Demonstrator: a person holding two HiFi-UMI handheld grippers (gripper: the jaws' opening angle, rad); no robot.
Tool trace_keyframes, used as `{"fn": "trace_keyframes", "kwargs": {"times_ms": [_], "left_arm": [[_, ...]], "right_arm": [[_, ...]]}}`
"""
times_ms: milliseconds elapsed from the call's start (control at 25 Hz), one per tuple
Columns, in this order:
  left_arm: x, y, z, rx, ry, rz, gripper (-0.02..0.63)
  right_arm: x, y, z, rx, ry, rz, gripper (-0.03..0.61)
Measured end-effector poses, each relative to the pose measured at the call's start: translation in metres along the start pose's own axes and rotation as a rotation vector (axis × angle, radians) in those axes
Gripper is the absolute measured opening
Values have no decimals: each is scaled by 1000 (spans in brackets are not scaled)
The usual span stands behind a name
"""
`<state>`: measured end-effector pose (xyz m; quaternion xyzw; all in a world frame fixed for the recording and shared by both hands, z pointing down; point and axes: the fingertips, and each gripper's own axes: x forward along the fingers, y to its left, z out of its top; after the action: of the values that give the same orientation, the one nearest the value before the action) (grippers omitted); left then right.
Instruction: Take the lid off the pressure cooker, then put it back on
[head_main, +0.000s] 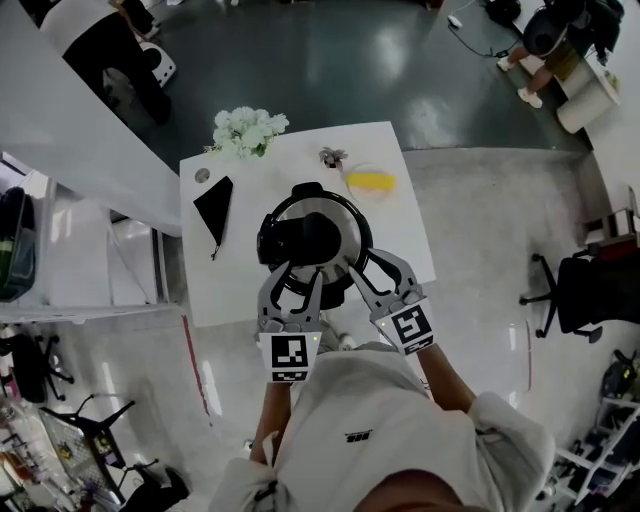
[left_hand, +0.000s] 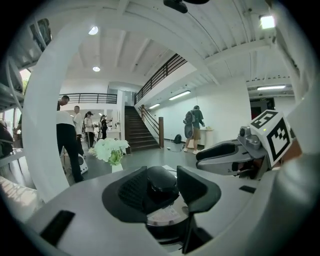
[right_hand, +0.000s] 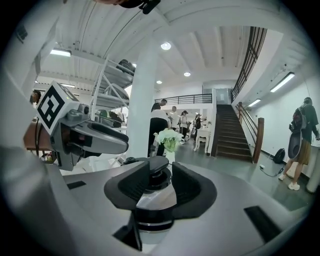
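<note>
The fingers (left_hand: 129, 192) of my left gripper (left_hand: 162, 175) stand only a narrow gap apart with nothing pressed between them. Those of my right gripper (right_hand: 160, 168) stand the same way, also empty. Both point at 12 o'clock toward the round steel pressure cooker (head_main: 352, 228), which sits at the near edge of the square white worktop (head_main: 405, 245). Its shiny steel lid (head_main: 340, 214) is on, and the black knob (left_hand: 161, 181) lies just ahead of both gaps.

My worries, as I judge them:
- The gaps look tight for that knob. If I push in like this, the pads could butt against it and shove the pot instead of gripping.
- The pot sits so close to the near edge that a sideways nudge might tip it off.
- A locked lid pulled straight up would bring the whole pot with it.
- My two grippers are just beside each other and could knock together.

Farther out, a flat black triangular piece (head_main: 215, 208) lies at 10 o'clock from the pot and a yellow lump in a pale dish (head_main: 370, 182) at 1 o'clock. A bunch of white flowers (head_main: 248, 130) stands at 11 o'clock on the far edge.

The only print I can make out is the black-and-white square marker (head_main: 290, 355) on each gripper cube. I can read no brand on the cooker.
</note>
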<state>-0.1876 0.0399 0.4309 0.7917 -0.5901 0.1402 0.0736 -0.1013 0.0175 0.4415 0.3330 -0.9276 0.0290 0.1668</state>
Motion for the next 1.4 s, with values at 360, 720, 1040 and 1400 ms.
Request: {"fn": "trace_keyframes", "kwargs": {"times_ms": [360, 720, 1040, 1400], "left_arm": [[40, 16, 7, -7, 26, -91, 201], [70, 12, 0, -33, 106, -90, 233], [92, 6, -17, -103, 216, 41, 286], [114, 5, -36, -182, 337, 215, 324]], "right_arm": [[33, -21, 1, 19, 39, -69, 143], [54, -38, -4, 21, 56, -7, 143], [66, -56, -10, -8, 60, 163, 143], [75, -71, -11, -68, 2, 345, 143]]}}
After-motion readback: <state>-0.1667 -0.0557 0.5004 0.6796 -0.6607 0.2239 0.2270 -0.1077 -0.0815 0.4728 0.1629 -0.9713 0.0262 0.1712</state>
